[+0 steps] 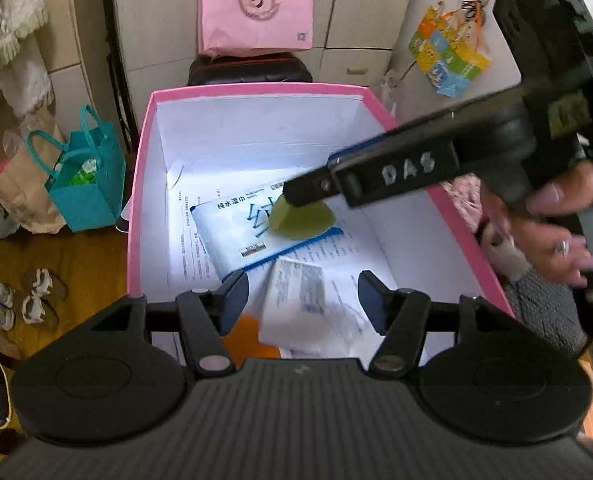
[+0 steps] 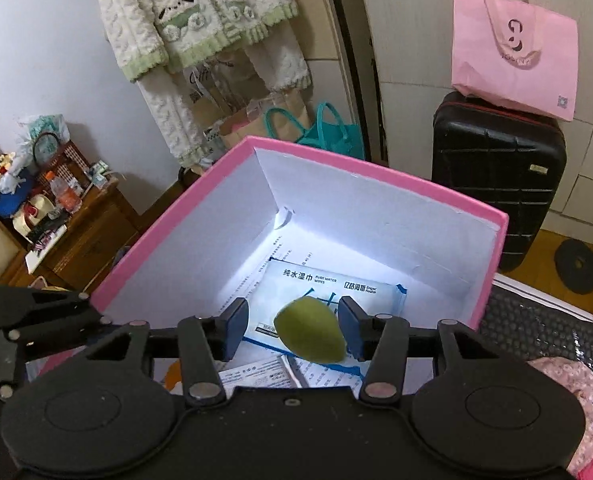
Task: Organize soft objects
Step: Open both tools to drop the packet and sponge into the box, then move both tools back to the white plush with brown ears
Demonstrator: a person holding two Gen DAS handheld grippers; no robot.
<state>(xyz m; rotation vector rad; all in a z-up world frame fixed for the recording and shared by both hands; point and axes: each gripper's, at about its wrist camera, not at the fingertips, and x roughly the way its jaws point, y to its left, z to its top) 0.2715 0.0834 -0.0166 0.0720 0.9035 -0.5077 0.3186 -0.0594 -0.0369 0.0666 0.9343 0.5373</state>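
Both tools hung over the pink box (image 2: pixel 376 176). The right gripper (image 2: pixel 292 326) stood released, its pads clear of the green sponge (image 2: pixel 311 330), which sat between them atop the wipes pack (image 2: pixel 336 288) near the box's middle. The left gripper (image 1: pixel 302 300) was likewise released over a small tissue pack (image 1: pixel 296 300) (blurred, apparently just let go) at about six o'clock on the box floor. To finish this step well, each tool would best lift straight up, jaws kept wide, so neither pad dragged the soft items back out.
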